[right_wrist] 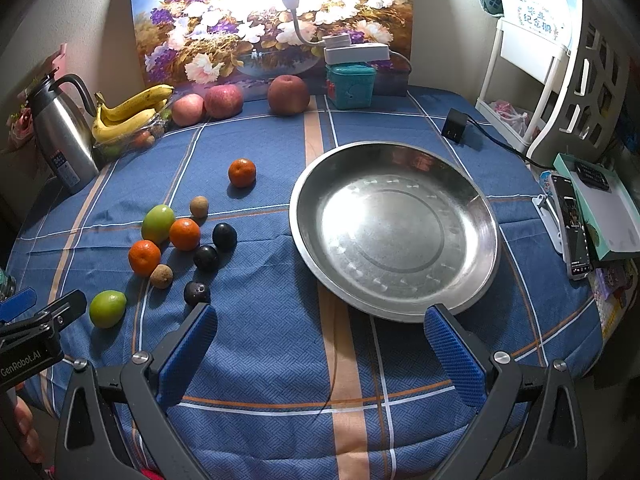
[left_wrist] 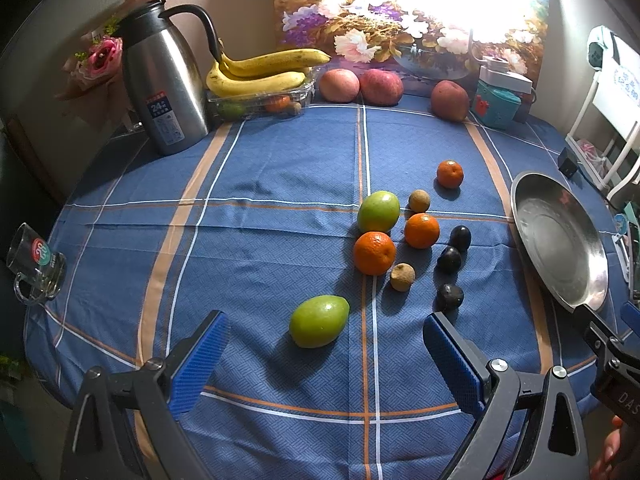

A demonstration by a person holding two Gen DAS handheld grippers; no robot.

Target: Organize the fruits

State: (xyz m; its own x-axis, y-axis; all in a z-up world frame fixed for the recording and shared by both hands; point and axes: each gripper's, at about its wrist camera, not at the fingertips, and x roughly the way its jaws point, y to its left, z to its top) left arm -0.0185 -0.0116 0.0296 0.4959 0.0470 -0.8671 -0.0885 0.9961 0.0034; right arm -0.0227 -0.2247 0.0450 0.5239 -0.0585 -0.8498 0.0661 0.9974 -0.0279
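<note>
Loose fruit lies on the blue checked tablecloth: two green fruits (left_wrist: 319, 321) (left_wrist: 378, 211), three oranges (left_wrist: 374, 253) (left_wrist: 421, 230) (left_wrist: 450, 174), three dark plums (left_wrist: 449, 297), two small brown fruits (left_wrist: 402, 277). An empty steel plate (right_wrist: 394, 228) sits to their right. My left gripper (left_wrist: 326, 356) is open, just in front of the near green fruit. My right gripper (right_wrist: 320, 344) is open, just in front of the plate's near rim. The same fruit shows at the left of the right wrist view (right_wrist: 107, 308).
At the back stand a steel thermos jug (left_wrist: 164, 84), bananas on a clear box (left_wrist: 260, 74), three apples (left_wrist: 380, 86), a teal box (left_wrist: 498, 106) and a flower painting. A glass mug (left_wrist: 36, 266) is at the left edge. A phone (right_wrist: 572, 224) and boxes lie right.
</note>
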